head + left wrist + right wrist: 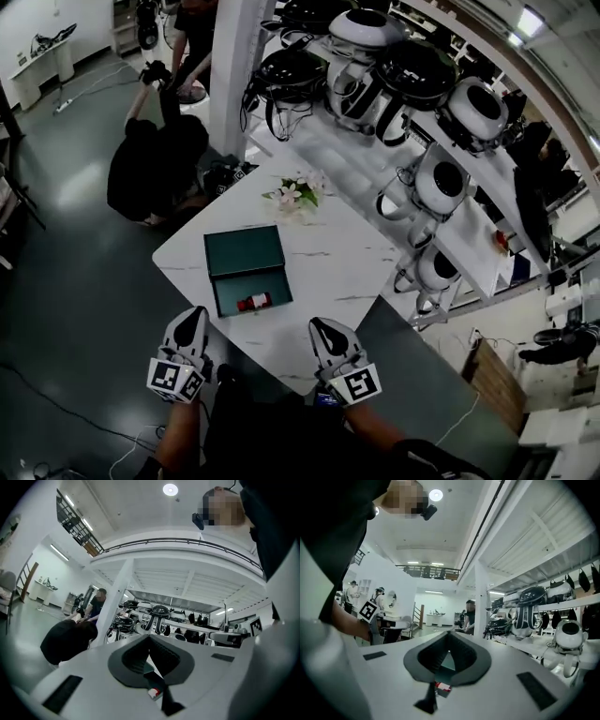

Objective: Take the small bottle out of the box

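At the bottom of the head view, the white left gripper (192, 319) and white right gripper (322, 328) are both held clenched, jaws together, nothing grasped. Just above them, near frame centre, a small red-and-white bottle (254, 302) is seen lying on its side in an open dark green box (242, 251) on a white marble table (328, 253). The bottle is judged light, rigid and perhaps slippery, and is best pinched across its middle.

— What colours does the worktop (328, 267) show?
— White marble with grey veins. The box (244, 251) is dark green, the small bottle (254, 302) red and white.
— And the tools?
— The left tool (192, 321) and right tool (324, 328) are pale grey, with black-and-white square markers.
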